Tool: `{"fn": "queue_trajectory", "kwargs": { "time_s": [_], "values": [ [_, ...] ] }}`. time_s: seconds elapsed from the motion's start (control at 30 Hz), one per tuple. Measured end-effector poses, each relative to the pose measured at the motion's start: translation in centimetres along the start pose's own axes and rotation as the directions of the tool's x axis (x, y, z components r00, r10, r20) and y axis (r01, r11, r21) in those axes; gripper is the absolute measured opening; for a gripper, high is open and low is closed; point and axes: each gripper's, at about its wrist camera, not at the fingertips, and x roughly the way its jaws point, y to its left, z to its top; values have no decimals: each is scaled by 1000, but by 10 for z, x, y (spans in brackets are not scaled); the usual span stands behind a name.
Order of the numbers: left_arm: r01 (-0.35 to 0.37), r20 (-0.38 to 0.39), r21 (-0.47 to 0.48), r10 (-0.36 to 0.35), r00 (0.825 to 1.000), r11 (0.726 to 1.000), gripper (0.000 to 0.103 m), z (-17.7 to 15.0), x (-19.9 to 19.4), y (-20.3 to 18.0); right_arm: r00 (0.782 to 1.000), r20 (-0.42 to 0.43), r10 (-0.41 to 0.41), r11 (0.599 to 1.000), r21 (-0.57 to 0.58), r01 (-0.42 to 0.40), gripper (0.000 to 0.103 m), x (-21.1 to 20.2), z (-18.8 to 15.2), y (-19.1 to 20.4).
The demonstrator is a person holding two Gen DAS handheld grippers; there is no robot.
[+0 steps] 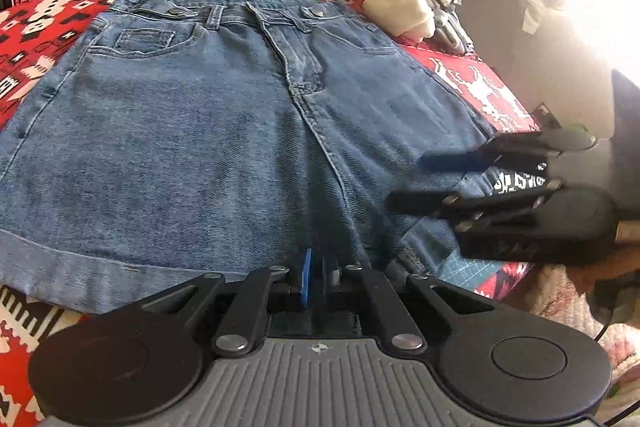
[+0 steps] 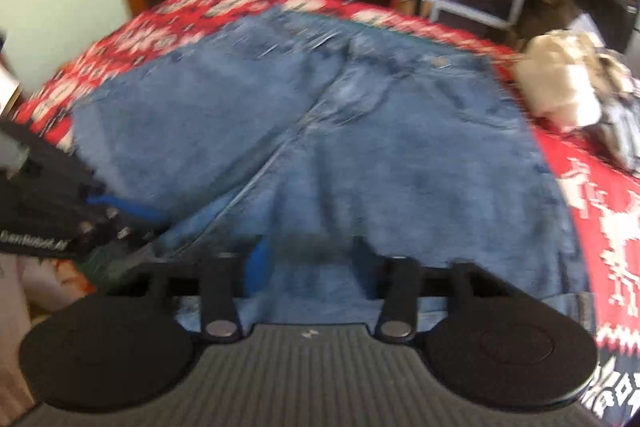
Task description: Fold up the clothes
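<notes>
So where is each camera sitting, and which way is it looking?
Left wrist: sits on the left tongs at the near hem, looking up the denim shorts toward the waistband; the right tongs show at right, open.
Right wrist: sits on the right tongs, looking across the shorts toward the waistband; blurry; the left tongs show at left.
Shared: shorts, red blanket, cream cloth.

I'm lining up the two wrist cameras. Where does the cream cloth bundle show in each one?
Left wrist: the cream cloth bundle sits upper right, just past the waistband corner of the denim shorts.
Right wrist: the bundle is at the right edge, blurred.
Shared landmark: the shorts' centre seam.
</notes>
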Motion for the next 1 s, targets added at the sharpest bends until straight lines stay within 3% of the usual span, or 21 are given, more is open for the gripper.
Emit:
{"fn": "queue_trajectory", "kwargs": {
  "time_s": [0.17,0.27,0.4,0.67,0.8,1.0],
  "values": [
    [42,-2,-21,-42,999,999,0,0,-3,1,997,-28,68,995,-65,-69,11,-5,-5,24],
    [48,-9,-19,-48,999,999,0,0,-1,1,997,-35,70,993,-93,-73,9,-9,-8,33],
    [56,-12,-24,-56,998,998,0,3,-1,2,995,-35,90,995,-33,-91,8,-8,2,18],
    [32,82,-61,-26,996,998,0,28,3,13,999,17,39,999,8,-39,8,10,27,-11],
    [58,51,-76,-54,997,995,1,31,14,16,999,2,55,998,-28,-54,10,19,27,-5],
    [100,6,-81,-99,995,992,0,23,18,14,986,-36,163,986,-26,-164,11,8,14,2]
  ]
}}
